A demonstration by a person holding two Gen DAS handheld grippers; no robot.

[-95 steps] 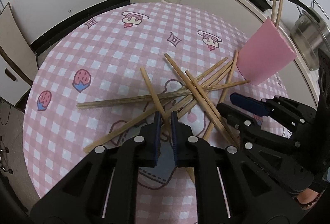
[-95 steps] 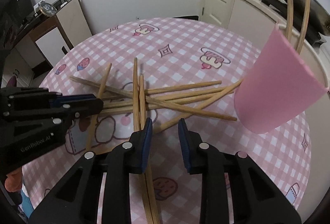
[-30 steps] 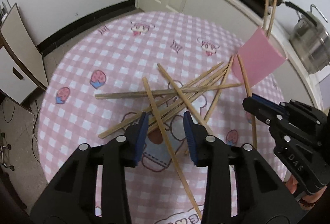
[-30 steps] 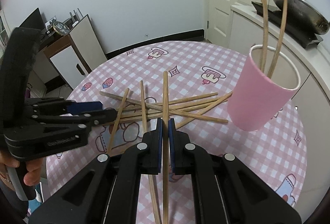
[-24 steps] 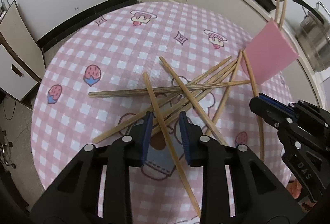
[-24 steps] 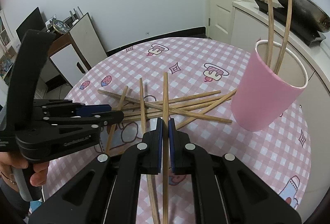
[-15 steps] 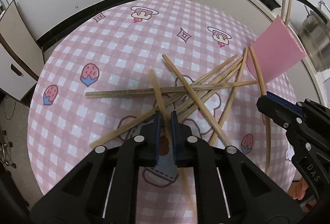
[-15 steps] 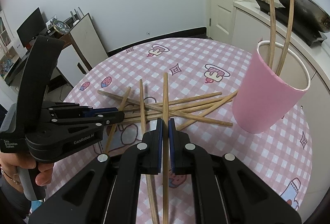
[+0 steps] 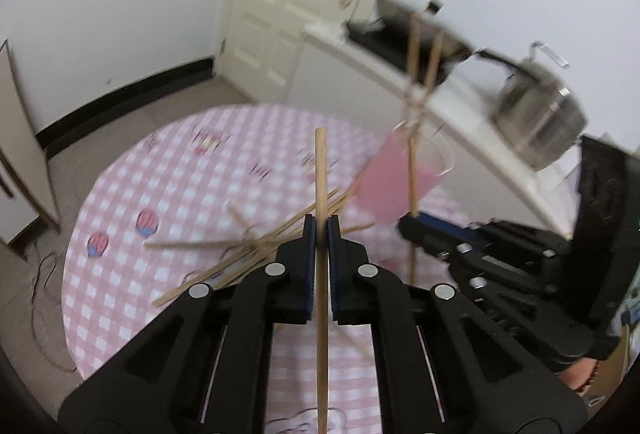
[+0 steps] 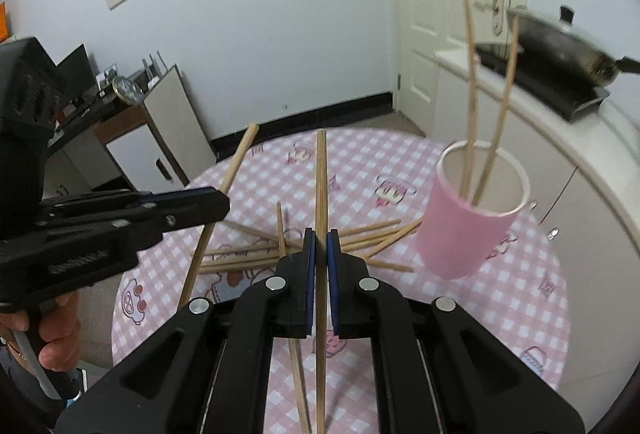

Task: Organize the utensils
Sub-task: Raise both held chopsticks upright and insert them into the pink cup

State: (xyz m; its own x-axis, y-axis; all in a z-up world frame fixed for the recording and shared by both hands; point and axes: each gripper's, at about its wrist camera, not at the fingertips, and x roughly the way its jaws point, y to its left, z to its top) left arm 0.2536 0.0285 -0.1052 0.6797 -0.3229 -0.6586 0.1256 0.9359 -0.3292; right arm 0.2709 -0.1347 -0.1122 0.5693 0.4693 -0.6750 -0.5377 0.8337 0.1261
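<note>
While each gripper, left (image 9: 321, 230) and right (image 10: 321, 234), clamps 1 chopstick (image 9: 320, 174) (image 10: 321, 186), the pink cup (image 10: 472, 226) holds 2 chopsticks (image 10: 486, 94).

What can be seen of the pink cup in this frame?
The pink cup is a plain cylinder with a pale rim and whitish inside, material unclear. It stands on the checked tablecloth near the table's far right edge, looking tilted in the fisheye view. Two wooden chopsticks stand in it, leaning against the rim. Loose chopsticks lie by its base; contact is unclear. Neither claw touches it.
</note>
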